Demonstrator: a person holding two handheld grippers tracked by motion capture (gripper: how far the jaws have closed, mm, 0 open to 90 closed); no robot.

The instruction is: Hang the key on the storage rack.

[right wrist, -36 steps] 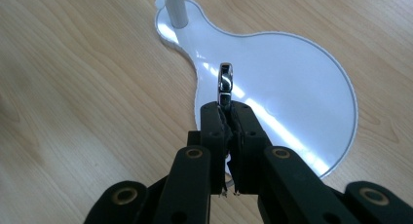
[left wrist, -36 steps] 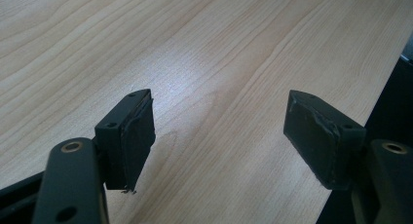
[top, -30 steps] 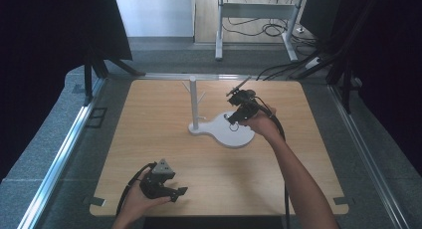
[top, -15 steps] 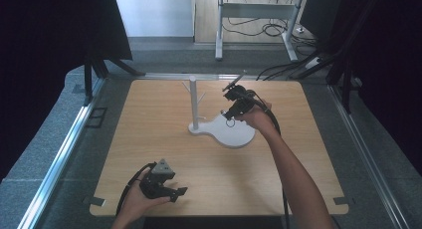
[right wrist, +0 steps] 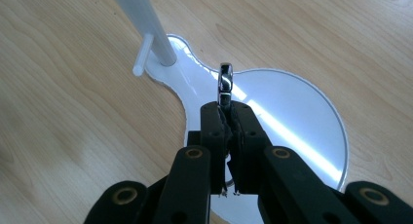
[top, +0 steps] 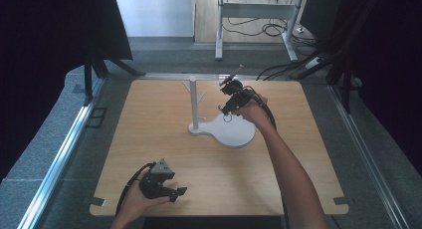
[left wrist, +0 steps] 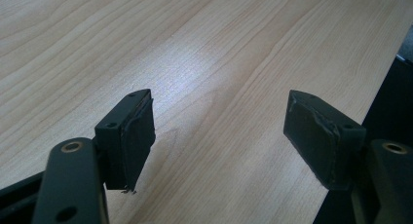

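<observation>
Right claw is clamped on a metal ring, which stands edge-on and pokes out past its tips; it hangs above the white stand, over the round part of the base and just beside the post with its pegs; bare bench lies open all around the stand; left claw rests well apart from the stand, jaws spread wide with nothing between them, close to the bench's near edge.
</observation>
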